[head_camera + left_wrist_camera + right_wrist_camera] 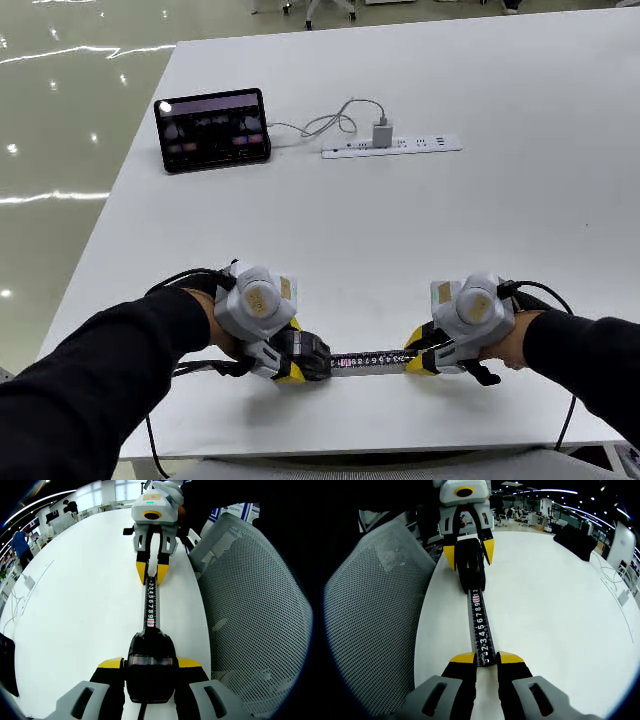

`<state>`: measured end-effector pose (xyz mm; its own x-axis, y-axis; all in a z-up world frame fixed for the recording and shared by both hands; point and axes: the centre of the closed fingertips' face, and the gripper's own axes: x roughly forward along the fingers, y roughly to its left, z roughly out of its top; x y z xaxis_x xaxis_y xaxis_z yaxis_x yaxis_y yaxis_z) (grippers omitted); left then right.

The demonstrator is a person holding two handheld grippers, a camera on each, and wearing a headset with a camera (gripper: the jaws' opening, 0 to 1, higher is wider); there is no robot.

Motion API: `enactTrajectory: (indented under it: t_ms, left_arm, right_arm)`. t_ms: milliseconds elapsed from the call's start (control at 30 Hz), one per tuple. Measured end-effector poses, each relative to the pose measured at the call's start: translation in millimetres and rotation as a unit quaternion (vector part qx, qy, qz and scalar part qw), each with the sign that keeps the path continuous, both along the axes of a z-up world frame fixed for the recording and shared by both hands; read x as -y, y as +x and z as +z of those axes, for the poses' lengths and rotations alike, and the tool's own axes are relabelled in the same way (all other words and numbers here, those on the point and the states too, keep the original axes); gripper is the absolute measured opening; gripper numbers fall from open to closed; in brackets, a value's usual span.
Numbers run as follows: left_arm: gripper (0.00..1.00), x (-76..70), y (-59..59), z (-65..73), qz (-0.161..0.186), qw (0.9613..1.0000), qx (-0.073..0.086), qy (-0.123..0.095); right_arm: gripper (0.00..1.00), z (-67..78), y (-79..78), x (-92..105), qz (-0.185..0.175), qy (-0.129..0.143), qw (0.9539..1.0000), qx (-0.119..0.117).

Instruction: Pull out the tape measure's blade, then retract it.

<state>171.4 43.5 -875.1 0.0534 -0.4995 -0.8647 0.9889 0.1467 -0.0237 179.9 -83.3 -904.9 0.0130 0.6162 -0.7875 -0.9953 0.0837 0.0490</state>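
White table (400, 220), wide open at the back, up to the tablet (212, 128) and power strip (392, 146). Close to the front edge, the left gripper (292, 366) clamps the tape case (312, 354). The right gripper (420, 362) pinches the tip of the blade (370, 360), drawn out flat between them. The gripper views bring in a mesh chair (250, 605) just past that edge.

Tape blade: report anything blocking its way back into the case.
Nothing visible does. The blade runs straight over the table from the right claw, shut on its tip, to the case in the left claw.
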Motion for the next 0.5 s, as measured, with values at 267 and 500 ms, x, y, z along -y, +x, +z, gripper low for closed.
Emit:
enactTrajectory:
  t_ms: [267, 500]
  left_arm:
    - [0.34, 0.0, 0.1, -0.1, 0.000, 1.0000, 0.000, 0.001]
    - [0.34, 0.0, 0.1, -0.2, 0.002, 1.0000, 0.001, 0.000]
  right_arm:
    - [0.11, 0.1, 0.6, 3.3, -0.004, 0.000, 1.0000, 0.000]
    - [0.11, 0.0, 0.4, 8.0, -0.008, 0.002, 1.0000, -0.001]
